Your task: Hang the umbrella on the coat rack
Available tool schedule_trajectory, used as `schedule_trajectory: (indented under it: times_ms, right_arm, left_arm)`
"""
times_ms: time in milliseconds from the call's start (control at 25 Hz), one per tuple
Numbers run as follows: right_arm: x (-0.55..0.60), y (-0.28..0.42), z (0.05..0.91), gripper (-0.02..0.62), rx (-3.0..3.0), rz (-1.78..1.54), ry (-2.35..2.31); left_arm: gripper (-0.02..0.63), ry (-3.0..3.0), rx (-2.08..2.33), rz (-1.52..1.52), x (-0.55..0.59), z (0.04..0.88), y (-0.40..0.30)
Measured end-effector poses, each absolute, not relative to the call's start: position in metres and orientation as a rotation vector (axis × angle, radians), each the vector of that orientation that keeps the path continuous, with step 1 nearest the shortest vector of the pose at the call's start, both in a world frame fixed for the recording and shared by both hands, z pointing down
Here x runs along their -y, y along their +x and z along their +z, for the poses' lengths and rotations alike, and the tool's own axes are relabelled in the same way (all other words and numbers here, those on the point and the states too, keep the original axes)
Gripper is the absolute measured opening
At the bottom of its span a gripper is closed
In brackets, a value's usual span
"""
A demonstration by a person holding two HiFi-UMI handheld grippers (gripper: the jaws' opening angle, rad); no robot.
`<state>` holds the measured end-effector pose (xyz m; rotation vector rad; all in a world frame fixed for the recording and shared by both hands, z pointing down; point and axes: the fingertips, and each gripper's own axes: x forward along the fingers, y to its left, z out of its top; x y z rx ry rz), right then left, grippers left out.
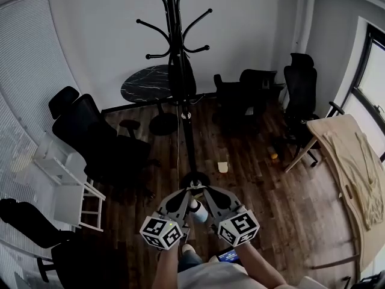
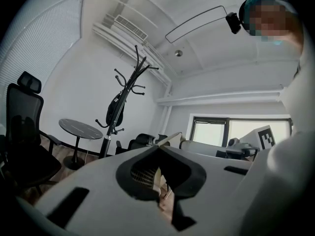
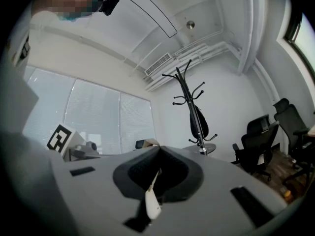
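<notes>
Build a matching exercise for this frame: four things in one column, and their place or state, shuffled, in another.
1 umbrella
2 round table
3 left gripper
4 white stool

A jaws shut, empty
B by the blinds
C hanging on the coat rack
D standing just beyond the rack

Pairs: 1-C, 2-D, 3-A, 4-B

The wood floor (image 1: 249,185) before the coat rack (image 1: 188,137) is open; office chairs (image 1: 96,140) flank it, and a round table (image 1: 144,84) stands behind.
</notes>
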<state>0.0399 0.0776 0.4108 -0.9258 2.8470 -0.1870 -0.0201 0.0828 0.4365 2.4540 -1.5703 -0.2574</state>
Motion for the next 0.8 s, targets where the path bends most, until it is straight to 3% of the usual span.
schedule_trajectory:
  times_ms: [800]
  right_arm:
    - [0.086,-0.014,0.419,0.012,-2.823,-0.243,-0.983]
  left_arm:
    - [0.020,2.462,1.424,-0.280,0.085,0.449,-0.066]
